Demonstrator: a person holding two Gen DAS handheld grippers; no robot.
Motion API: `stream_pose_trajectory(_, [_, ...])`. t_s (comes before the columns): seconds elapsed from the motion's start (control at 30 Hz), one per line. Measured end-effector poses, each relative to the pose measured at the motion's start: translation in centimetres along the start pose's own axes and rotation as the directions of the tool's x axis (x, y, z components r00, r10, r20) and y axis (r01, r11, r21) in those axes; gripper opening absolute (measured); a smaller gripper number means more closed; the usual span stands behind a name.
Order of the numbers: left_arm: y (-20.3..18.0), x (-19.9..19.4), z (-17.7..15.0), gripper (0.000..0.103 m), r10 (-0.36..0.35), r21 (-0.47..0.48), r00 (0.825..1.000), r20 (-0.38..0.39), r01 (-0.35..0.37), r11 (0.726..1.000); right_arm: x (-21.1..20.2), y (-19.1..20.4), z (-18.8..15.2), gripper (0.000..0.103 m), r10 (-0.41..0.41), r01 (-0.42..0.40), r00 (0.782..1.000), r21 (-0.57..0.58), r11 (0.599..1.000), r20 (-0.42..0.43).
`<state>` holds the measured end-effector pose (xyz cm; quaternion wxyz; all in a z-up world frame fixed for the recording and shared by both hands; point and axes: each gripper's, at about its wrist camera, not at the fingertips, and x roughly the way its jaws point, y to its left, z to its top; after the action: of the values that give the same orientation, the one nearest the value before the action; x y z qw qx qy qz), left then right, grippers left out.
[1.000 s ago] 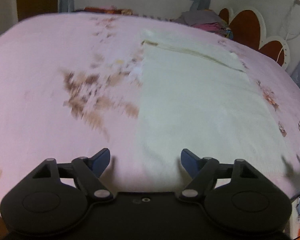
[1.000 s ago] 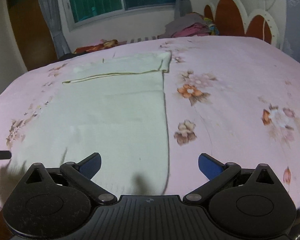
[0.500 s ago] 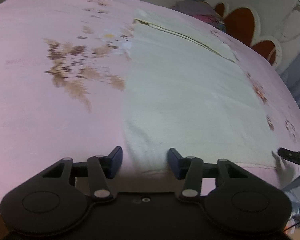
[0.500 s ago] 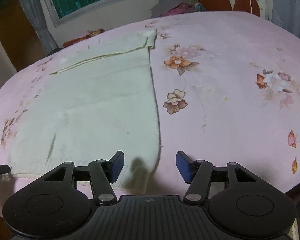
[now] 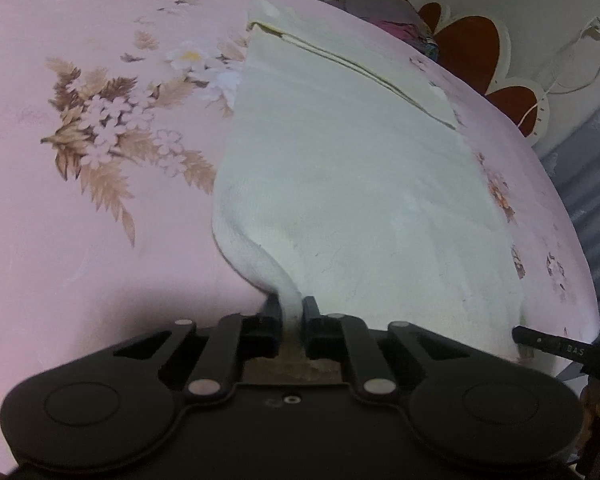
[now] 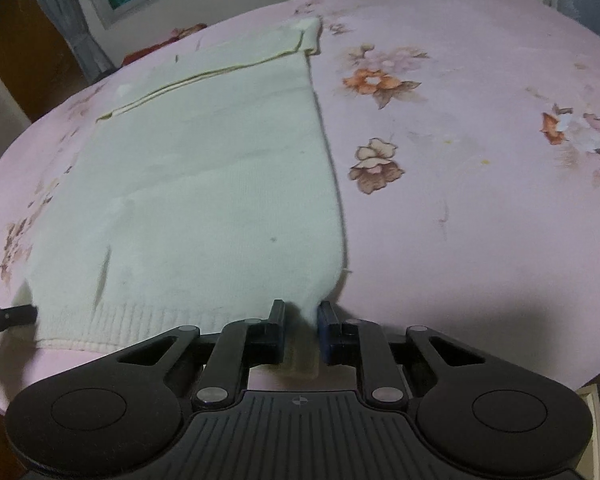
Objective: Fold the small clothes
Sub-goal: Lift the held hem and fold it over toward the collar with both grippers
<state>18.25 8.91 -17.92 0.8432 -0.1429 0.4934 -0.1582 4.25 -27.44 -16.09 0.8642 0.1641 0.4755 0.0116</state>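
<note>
- My left gripper has just closed its jaws and pinches the near left corner of the cream knit sweater.
- My right gripper has just closed too, jaws clamped on the near right hem corner.
- The sweater lies flat on the pink floral bed sheet, its far end folded over.

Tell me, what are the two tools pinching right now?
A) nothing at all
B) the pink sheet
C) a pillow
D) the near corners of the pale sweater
D: the left tool and right tool have just closed, each with a near corner of the sweater bunched between its jaws.
</note>
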Motion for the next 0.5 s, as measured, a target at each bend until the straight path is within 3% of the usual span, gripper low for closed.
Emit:
stream_pose_trajectory(0.03, [-0.1, -0.2, 0.2, 0.009, -0.010, 0.005, 1.000, 0.009, 0.010, 1.000, 0.0, 0.1, 0.2, 0.005, 0.012, -0.012, 1.000, -0.005, 1.000, -0.009])
stream_pose_trajectory(0.17, [-0.6, -1.3, 1.5, 0.009, -0.039, 0.003, 0.997, 0.060, 0.039, 0.999, -0.7, -0.1, 1.4, 0.005, 0.087, -0.088, 0.996, 0.025, 0.996, 0.008])
stream_pose_trajectory(0.5, [-1.6, -2.1, 8.3, 0.008, -0.086, -0.008, 0.981, 0.171, 0.089, 0.996, -2.6, 1.1, 8.2, 0.005, 0.152, -0.159, 0.977, 0.036, 0.987, 0.150])
